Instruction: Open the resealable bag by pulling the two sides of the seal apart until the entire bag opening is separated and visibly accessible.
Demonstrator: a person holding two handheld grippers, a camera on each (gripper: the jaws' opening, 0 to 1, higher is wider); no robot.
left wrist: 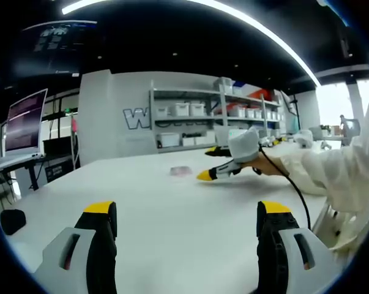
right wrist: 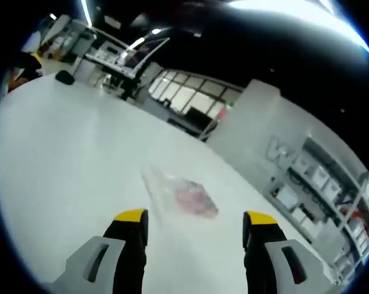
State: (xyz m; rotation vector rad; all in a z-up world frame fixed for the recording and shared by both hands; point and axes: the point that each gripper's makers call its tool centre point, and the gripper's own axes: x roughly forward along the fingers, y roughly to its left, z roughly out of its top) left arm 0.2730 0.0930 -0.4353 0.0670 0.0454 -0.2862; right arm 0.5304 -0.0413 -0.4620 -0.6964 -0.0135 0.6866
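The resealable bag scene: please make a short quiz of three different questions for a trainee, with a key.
1. True or false: the right gripper is already shut on the resealable bag.
2. Multiple choice: the bag lies on A) a shelf, B) the white table, C) a chair.
3. Fill in: in the left gripper view, the left gripper has its jaws ____.

Key
1. False; its jaws stand apart, with the bag lying flat beyond the tips.
2. B.
3. Open; nothing is between them.
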